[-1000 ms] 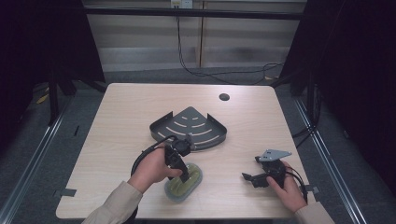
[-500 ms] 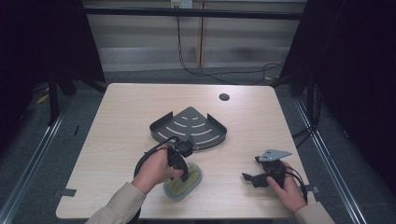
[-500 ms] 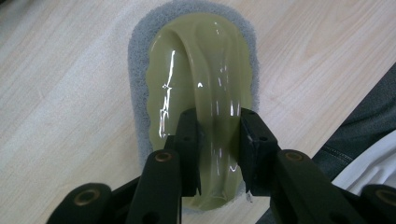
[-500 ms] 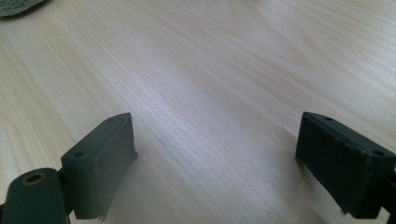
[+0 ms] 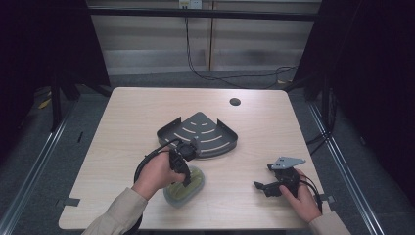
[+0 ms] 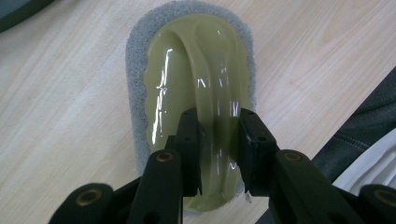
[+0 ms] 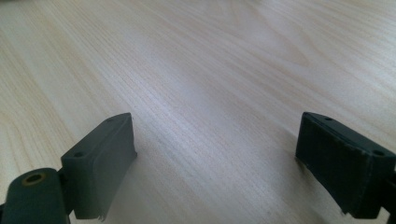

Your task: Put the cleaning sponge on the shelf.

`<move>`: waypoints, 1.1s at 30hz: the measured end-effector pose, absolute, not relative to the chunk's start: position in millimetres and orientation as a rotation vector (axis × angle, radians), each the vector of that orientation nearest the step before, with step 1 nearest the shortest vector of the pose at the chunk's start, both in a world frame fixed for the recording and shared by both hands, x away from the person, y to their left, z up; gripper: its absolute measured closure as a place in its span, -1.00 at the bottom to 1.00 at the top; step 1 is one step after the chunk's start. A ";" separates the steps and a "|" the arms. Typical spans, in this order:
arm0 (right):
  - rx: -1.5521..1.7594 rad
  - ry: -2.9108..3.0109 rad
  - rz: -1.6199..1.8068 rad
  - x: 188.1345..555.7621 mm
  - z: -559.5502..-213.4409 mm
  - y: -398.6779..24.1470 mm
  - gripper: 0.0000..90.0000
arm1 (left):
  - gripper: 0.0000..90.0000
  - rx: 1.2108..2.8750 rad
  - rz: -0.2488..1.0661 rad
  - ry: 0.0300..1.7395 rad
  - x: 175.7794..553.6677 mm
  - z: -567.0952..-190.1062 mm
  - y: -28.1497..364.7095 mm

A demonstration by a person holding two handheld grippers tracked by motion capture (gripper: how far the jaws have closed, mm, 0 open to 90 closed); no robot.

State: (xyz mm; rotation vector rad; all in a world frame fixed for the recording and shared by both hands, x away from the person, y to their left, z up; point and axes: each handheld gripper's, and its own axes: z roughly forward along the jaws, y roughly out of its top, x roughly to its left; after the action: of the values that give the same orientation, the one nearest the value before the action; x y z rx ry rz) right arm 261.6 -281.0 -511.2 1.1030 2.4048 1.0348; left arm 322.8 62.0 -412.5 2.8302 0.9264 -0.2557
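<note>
Down near the front edge of the pale wooden table (image 5: pixel 127 122) lies an oval scrubbing pad with grey abrasive base and glossy olive plastic grip (image 6: pixel 198 84), just before a dark metal quarter-round corner shelf (image 5: pixel 200 132); left gripper (image 6: pixel 218 135) straddling the raised ridge, jaws narrow, pads at either flank, squeeze cannot be told, probably poised for lifting; right gripper (image 5: pixel 266 186) resting well apart, jaws wide, holding nothing, seemingly waiting.

Both grippers are made of plain black plastic: left gripper (image 5: pixel 185 172) trailed by a looped black cable (image 5: pixel 147 160), right gripper (image 5: pixel 266 186) topped with a grey three-cornered plate (image 5: pixel 287 162). Beige sleeves (image 5: pixel 113 213) are worn. Brass-coloured pivot screws (image 6: pixel 164 157) are seen on the jaws.
</note>
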 end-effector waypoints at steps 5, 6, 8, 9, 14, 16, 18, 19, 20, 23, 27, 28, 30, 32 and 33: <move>1.103 2.405 1.035 261.6 -511.2 -281.0 -0.75 | 0.60 2.828 -0.253 0.930 326.4 -406.1 68.2; 1.103 2.405 1.035 261.6 -511.2 -281.0 -0.75 | 0.60 2.826 -0.254 0.930 327.4 -404.5 70.1; 1.103 2.404 1.035 261.6 -511.3 -281.0 -0.75 | 0.60 2.826 -0.256 0.935 328.4 -402.4 72.1; 1.103 2.405 1.035 261.6 -511.2 -281.0 -0.75 | 0.60 2.828 -0.257 0.937 328.9 -401.3 73.0; 1.103 2.404 1.034 261.6 -511.3 -281.0 -0.75 | 0.60 2.828 -0.250 0.951 331.2 -397.2 78.0; 1.103 2.405 1.035 261.6 -511.2 -281.0 -0.75 | 0.60 2.829 -0.245 0.954 332.8 -394.6 80.1; 1.103 2.405 1.035 261.6 -511.2 -281.0 -0.75 | 0.60 2.827 -0.243 0.957 334.6 -392.3 82.0; 1.103 2.405 1.035 261.6 -511.2 -281.0 -0.75 | 0.60 2.826 -0.236 0.965 335.3 -391.2 82.7; 1.103 2.405 1.034 261.6 -511.2 -281.0 -0.75 | 0.60 2.827 -0.236 0.968 336.0 -390.5 83.4; 1.105 2.403 1.036 261.6 -511.2 -280.8 -0.75 | 0.60 2.826 -0.232 0.970 338.8 -387.3 86.0; 1.105 2.403 1.036 261.6 -511.2 -280.9 -0.75 | 0.60 2.819 -0.212 0.971 342.6 -380.1 89.6; 1.105 2.403 1.036 261.6 -511.2 -280.9 -0.75 | 0.60 2.813 -0.214 0.977 342.9 -378.9 90.1; 1.105 2.404 1.037 261.7 -511.3 -280.9 -0.75 | 0.60 2.810 -0.216 0.983 344.9 -375.5 92.0; 1.101 2.403 1.037 261.8 -511.3 -280.9 -0.75 | 0.60 2.810 -0.222 0.983 347.0 -373.1 93.8; 1.102 2.403 1.037 261.8 -511.3 -280.9 -0.75 | 0.60 2.807 -0.228 0.992 347.9 -371.8 94.6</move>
State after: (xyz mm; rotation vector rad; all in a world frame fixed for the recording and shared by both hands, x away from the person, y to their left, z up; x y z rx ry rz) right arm 261.8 -280.9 -511.3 1.1019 2.4026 1.0368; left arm 347.9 94.6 -371.8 2.8065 0.9918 -0.2275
